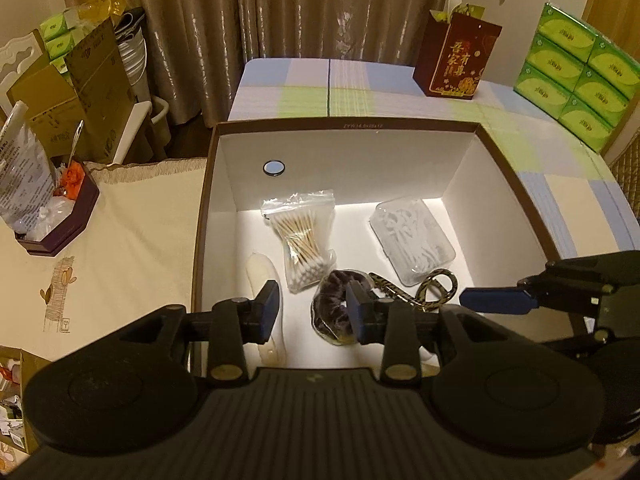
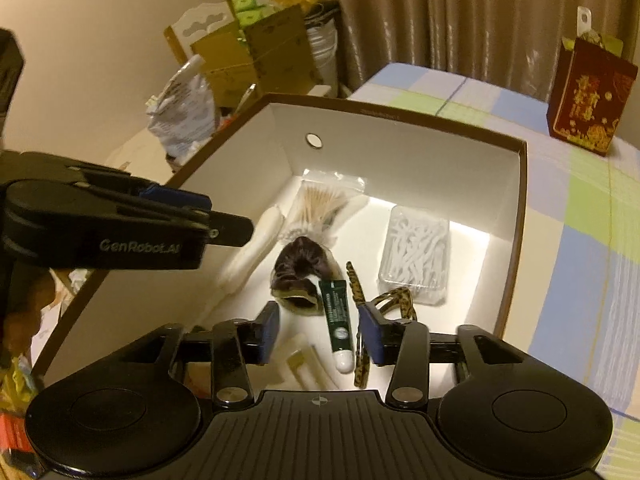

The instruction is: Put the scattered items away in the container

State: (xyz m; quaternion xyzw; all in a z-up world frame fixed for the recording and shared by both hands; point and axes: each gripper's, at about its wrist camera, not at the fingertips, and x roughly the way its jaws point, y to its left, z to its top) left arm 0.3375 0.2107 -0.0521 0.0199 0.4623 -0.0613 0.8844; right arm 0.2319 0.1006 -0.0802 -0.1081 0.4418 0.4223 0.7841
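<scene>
Right tool (image 2: 318, 334) hangs released above the green tube (image 2: 338, 326), probably just dropped; left tool (image 1: 314, 312), likewise unclenched, hovers over the scrunchie (image 1: 334, 308) inside the box (image 1: 348, 125).

The container (image 1: 460, 168) is matt white card inside with a brown rim. In it lie a glossy plastic bag of wooden-stemmed cotton swabs (image 1: 302, 242), a clear hard plastic case (image 1: 412, 240), a plush scrunchie (image 2: 298, 272) and a shiny green tube (image 2: 338, 320). Far curtains (image 1: 320, 8) have a satin sheen.

A home room: curtains (image 1: 280, 20), checked tablecloth (image 1: 360, 88), stacked tissue packs (image 1: 576, 76).
</scene>
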